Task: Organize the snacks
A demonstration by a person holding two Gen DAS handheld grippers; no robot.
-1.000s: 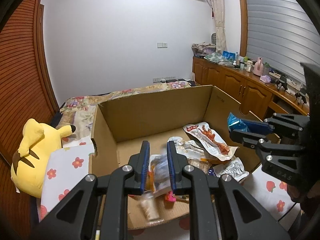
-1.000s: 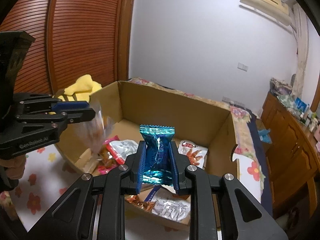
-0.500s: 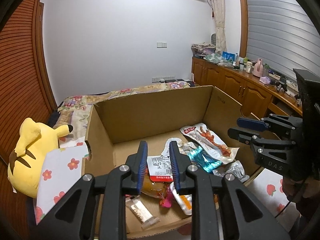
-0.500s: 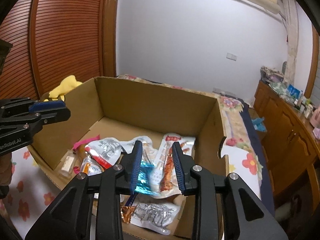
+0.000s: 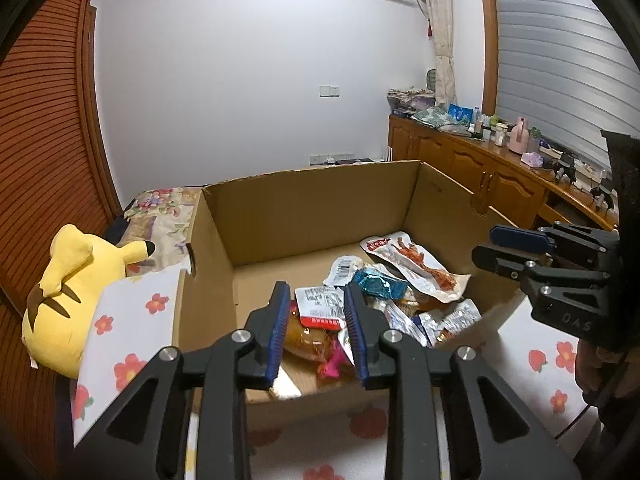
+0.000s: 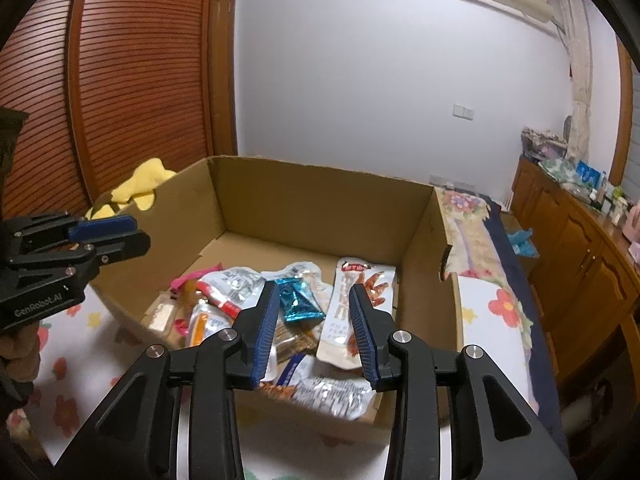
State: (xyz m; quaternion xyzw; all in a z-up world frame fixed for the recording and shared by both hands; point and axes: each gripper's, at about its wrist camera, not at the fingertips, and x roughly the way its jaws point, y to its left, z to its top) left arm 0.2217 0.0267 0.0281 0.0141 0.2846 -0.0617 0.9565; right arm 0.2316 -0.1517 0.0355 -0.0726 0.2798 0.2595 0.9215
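Observation:
An open cardboard box (image 5: 312, 216) (image 6: 320, 208) holds several snack packets. A shiny blue packet (image 5: 378, 284) (image 6: 298, 300) lies on top of the pile. A long white packet with red print (image 5: 416, 266) (image 6: 356, 304) lies beside it. A clear bag with orange contents (image 5: 308, 338) lies near the box's near wall. My left gripper (image 5: 316, 328) is open and empty above the near edge of the box. My right gripper (image 6: 314, 328) is open and empty, held above the box's near edge; it also shows at the right of the left wrist view (image 5: 516, 246).
A yellow plush toy (image 5: 68, 292) lies left of the box on the bed. The bed has a white sheet with red flowers (image 5: 128, 320). A wooden cabinet (image 5: 480, 176) with bottles and clutter runs along the right wall. A slatted wooden door (image 6: 120, 80) stands at left.
Both grippers opened. The blue packet dropped from the right gripper and the clear bag from the left into the box. Both grippers then pulled back a little and opened wider.

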